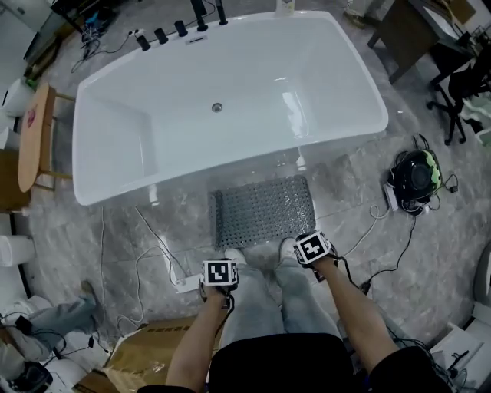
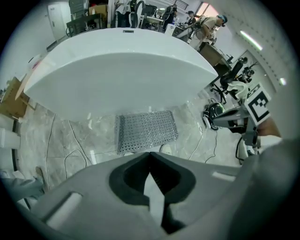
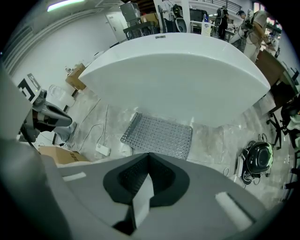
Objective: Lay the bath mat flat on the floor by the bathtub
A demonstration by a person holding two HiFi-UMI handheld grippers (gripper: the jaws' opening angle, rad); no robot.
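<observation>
The bathtub (image 1: 337,77) is smooth, glossy white, catching bright highlights. The bath mat (image 1: 263,209) looks like grey plastic or rubber (dotted all over with small holes), faintly shiny. The floor (image 1: 430,253) is polished grey marbled stone; the cardboard box (image 1: 146,353) is matt brown.

1. Grey marbled floor (image 1: 430,253), glossy, with white cables (image 1: 102,253) and a power strip (image 1: 186,284) left of centre.
2. Wooden table (image 1: 31,134) at the left edge; cardboard box (image 1: 146,353) at the lower left.
3. Dark desk (image 1: 406,34) and black office chair (image 1: 456,96) at the upper right.
4. Round black device (image 1: 414,173) with green trim on the floor, right of the tub (image 1: 230,92).
5. Pale wall (image 3: 79,33); strip light (image 3: 68,4) overhead.
</observation>
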